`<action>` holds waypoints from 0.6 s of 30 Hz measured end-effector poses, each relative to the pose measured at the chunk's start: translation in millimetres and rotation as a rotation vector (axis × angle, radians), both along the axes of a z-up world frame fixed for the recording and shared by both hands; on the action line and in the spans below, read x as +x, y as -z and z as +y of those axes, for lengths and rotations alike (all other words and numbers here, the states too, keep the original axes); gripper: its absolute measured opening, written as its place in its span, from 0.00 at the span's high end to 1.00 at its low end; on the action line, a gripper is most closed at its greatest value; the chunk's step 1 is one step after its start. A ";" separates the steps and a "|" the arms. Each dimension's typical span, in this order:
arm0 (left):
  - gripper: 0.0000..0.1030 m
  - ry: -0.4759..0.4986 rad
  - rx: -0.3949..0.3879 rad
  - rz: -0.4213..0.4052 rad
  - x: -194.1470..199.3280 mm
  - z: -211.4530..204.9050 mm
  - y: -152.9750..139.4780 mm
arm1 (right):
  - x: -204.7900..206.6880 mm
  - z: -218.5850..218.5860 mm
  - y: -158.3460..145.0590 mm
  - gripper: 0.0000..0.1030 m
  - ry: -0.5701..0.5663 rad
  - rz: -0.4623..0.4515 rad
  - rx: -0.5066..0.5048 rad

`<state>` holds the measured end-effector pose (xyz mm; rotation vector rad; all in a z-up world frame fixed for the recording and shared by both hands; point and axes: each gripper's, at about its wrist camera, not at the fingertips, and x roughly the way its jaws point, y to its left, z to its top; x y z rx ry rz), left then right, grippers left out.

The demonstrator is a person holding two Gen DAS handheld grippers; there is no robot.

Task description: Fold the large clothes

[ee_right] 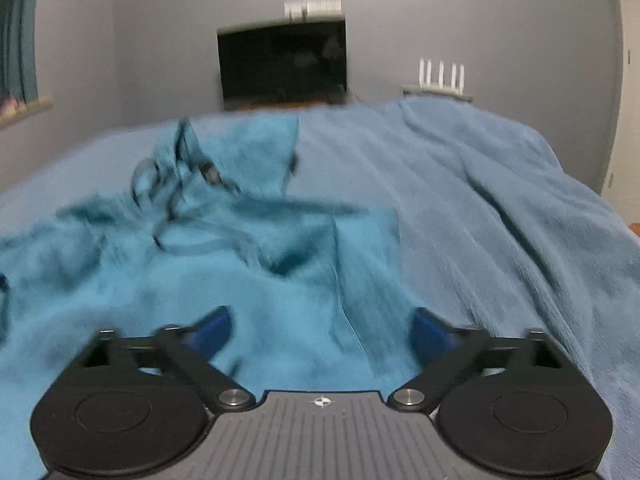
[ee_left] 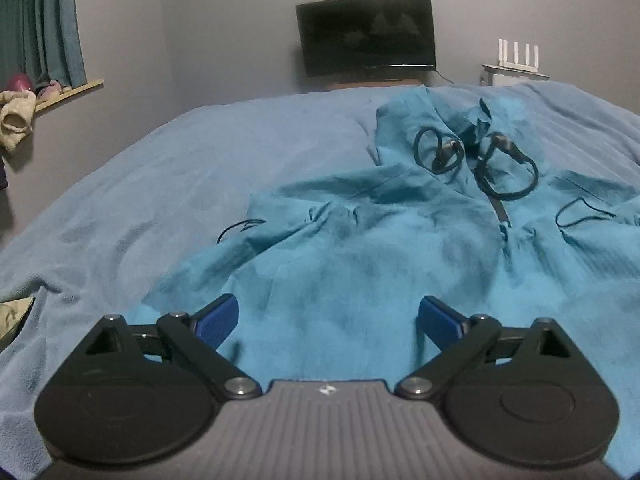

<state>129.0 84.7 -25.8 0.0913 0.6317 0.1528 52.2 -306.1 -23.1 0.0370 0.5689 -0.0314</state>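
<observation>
**Onlooker A:** Left wrist view, a bedroom: a teal hooded jacket (ee_left: 360, 248) lies spread face-up on a bed (ee_left: 140, 168) covered in pale blue, hood toward the far wall, where a dark screen (ee_left: 366, 36) stands. The left gripper (ee_left: 328, 320) hangs just over the near part of the garment, blue pads wide apart, nothing between them.

**Onlooker B:** And the other side?

**Onlooker A:** Right wrist view, blurred: the right gripper (ee_right: 322, 330) is equally wide and empty, above the jacket's near right portion, bare blanket running off to its right. Neither gripper holds cloth.

**Onlooker B:** What could spoil the fold from here?

**Onlooker A:** My guess, the cords. Black drawstrings (ee_left: 476, 160) loop loosely over the chest below the hood, and thinner black cords stray out near each sleeve. A pad closing low could catch a loop instead of fabric and drag the hood askew.

**Onlooker B:** Anything else?

**Onlooker A:** The jacket is rumpled, with ridges across the shoulders. Folding over those would likely trap creases. The blanket is soft too, so a deep pinch may gather it along with the jacket and lift both. And if the two grippers bite at uneven points, the fold line will probably run crooked.
</observation>
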 end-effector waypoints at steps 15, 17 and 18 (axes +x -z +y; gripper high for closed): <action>0.01 0.142 -0.166 -0.034 44.8 -19.8 19.2 | 21.5 17.1 -27.3 0.00 -0.052 -0.091 0.044; 0.00 0.144 -0.186 -0.017 48.3 -17.6 23.8 | 31.8 18.2 -35.6 0.00 -0.097 -0.107 0.119; 0.00 0.146 -0.190 -0.010 48.4 -16.4 25.6 | 40.0 19.7 -39.2 0.00 -0.123 -0.105 0.145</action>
